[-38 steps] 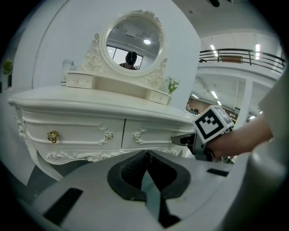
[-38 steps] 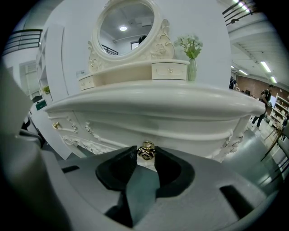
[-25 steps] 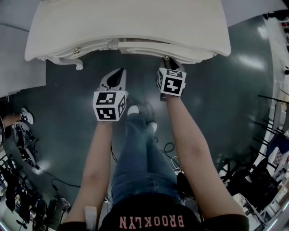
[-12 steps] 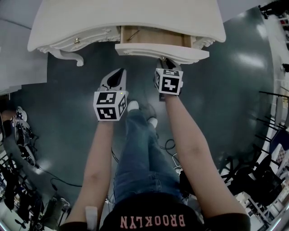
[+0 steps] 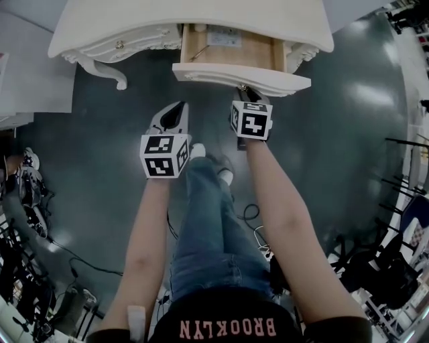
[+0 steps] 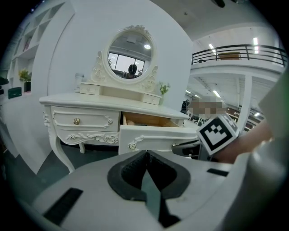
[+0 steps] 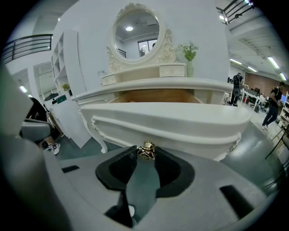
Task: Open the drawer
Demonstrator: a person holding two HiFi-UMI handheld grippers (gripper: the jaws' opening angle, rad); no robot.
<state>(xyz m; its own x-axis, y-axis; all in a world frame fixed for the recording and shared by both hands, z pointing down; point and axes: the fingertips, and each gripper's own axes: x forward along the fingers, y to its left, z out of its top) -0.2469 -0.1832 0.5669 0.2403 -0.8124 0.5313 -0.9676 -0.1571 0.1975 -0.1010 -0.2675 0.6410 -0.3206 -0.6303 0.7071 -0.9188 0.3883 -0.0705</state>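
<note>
The cream dressing table's middle drawer stands pulled out, its wooden inside showing from above. My right gripper is shut on the drawer's small brass knob at the right of the drawer front; in the head view that gripper sits right under the front. My left gripper hangs below and left of the drawer with its jaws together and nothing in them. The left gripper view shows the open drawer ahead.
The dressing table has a left drawer with a brass knob, a curved leg and an oval mirror. The person's legs stand on the dark floor. Cables and gear lie at the lower left and right edges.
The drawer has slid out from nearly flush to well open. The right gripper has come back with the knob in it. The left gripper has kept its place beside it.
</note>
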